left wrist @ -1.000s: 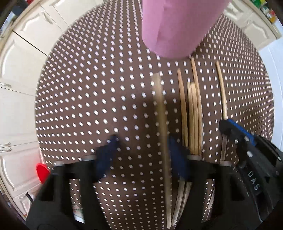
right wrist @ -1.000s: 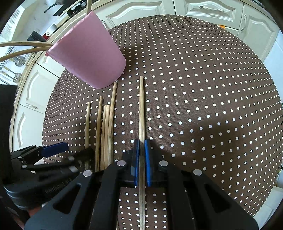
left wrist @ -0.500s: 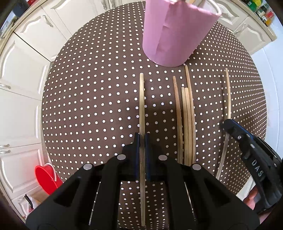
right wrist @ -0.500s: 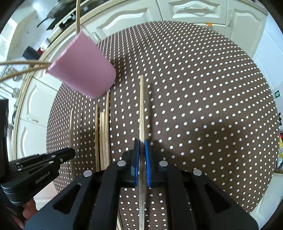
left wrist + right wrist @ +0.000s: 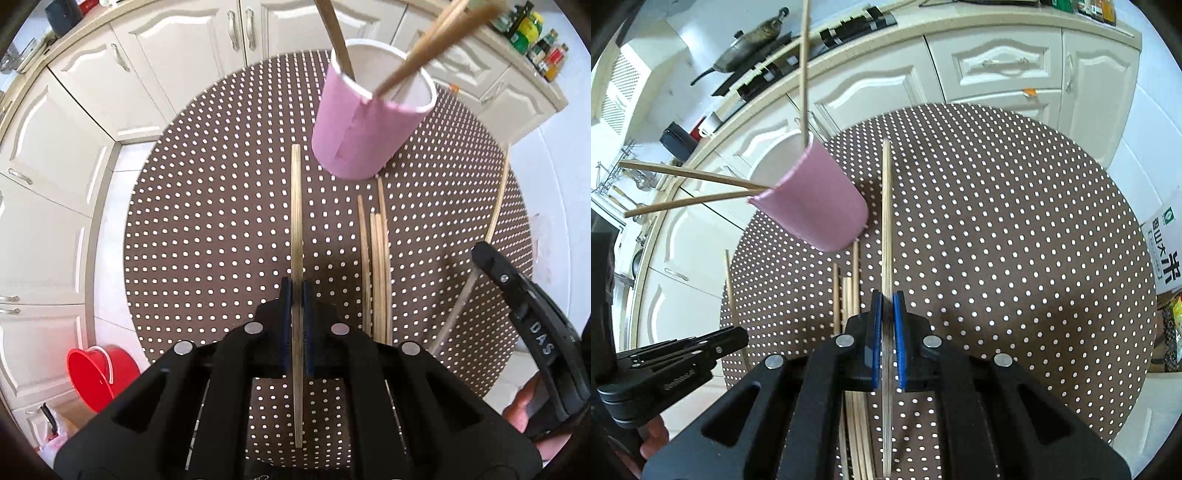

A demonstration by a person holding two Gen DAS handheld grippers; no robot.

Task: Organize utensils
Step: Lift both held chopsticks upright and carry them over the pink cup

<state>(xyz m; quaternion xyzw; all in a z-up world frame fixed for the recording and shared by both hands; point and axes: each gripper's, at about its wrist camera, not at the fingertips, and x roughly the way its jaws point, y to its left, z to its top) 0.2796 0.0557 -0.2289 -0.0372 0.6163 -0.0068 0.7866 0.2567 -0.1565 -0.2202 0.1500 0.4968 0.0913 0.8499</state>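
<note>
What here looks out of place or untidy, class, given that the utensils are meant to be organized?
Four chopsticks lie loose on the dotted tablecloth in front of the pink cup, though others already stand in it. One more is clamped in the left tool, another in the right tool. Nothing looks spilled or broken.

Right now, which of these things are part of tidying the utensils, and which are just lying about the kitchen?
Part of the job:
- pink cup with sticks already in it
- chopstick held by the left gripper
- chopstick held by the right gripper
- loose chopsticks on the dotted table

Just lying about:
- red bucket
- frying pan
- bottles
</note>
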